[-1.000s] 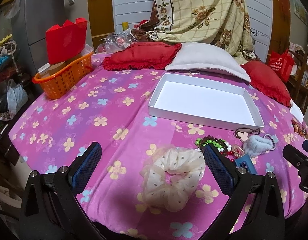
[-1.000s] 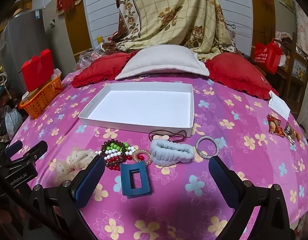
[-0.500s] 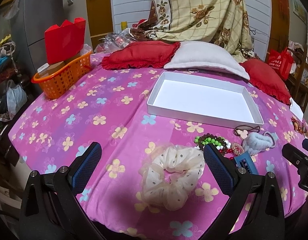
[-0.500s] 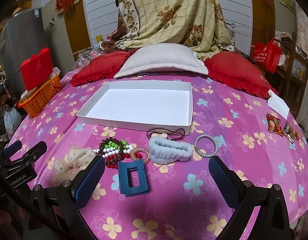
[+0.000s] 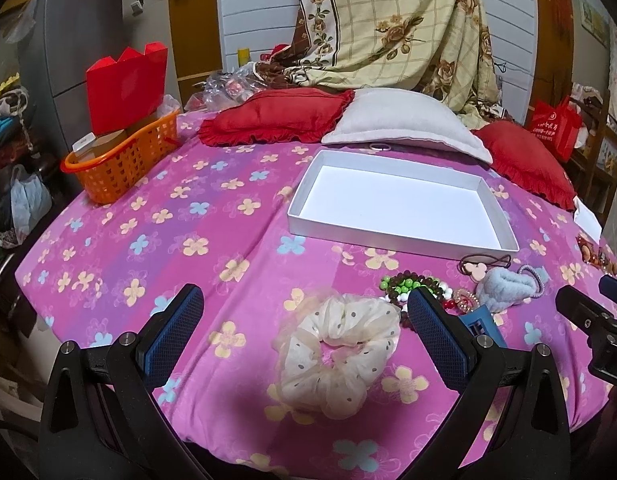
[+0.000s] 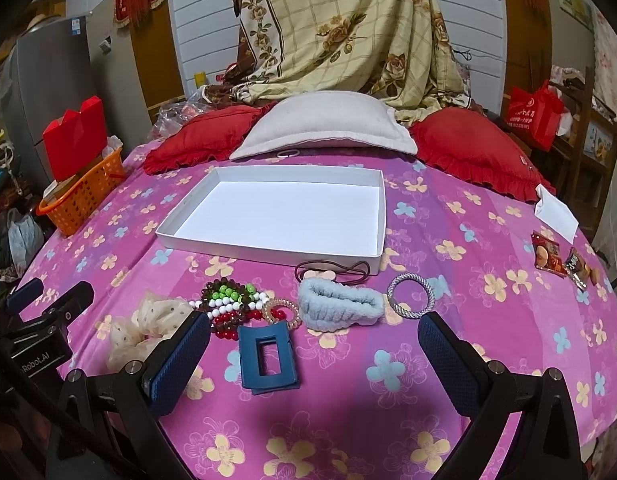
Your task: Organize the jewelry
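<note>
On the bed: one white tray point(image 6: 378, 216) is being kept lying flat, long axis left-right.
Clip: one blue hair clip point(image 6: 268, 356) is lying lengthwise toward the tray.
Tongs: left tongs point(image 5: 304, 328) and right tongs point(image 6: 314, 354) are both being held spread, nothing gripped.

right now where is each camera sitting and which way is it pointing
Left wrist: on the left gripper, low at the bed's near edge, facing the white tray; its open blue-padded fingers frame the cream scrunchie.
Right wrist: on the right gripper, further right, same heading; its open fingers frame the blue hair clip.
Shared: tray, scrunchie, bead bracelets, orange basket; each view catches the other gripper's edge.
</note>
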The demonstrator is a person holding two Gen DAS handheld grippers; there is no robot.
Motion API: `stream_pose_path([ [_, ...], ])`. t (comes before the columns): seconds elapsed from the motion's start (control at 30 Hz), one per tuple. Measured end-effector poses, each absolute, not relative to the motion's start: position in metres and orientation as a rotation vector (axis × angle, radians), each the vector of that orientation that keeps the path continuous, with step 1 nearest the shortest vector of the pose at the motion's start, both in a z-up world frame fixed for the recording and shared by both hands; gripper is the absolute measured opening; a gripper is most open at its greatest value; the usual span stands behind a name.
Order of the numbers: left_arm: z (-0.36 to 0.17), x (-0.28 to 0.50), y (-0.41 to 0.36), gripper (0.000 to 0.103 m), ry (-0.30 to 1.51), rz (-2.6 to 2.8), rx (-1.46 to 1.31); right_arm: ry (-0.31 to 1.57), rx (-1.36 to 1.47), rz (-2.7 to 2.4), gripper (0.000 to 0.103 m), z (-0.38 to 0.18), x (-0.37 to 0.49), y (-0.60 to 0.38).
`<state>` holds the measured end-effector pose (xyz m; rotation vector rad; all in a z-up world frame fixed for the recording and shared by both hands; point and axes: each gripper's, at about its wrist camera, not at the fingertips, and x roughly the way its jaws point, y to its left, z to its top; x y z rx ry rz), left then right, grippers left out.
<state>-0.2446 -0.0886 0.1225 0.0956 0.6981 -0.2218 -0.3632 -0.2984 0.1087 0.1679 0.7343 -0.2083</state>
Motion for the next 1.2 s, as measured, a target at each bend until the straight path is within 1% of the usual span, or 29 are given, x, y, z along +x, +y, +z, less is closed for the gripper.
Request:
stream_pose_path([
  [1.2,0.1173,-0.2423,-0.0866,0.102,0.718,-0.214,0.104,0.764,0.166,-0.205,0.103,0.1023,-0.3595,-0.2963],
])
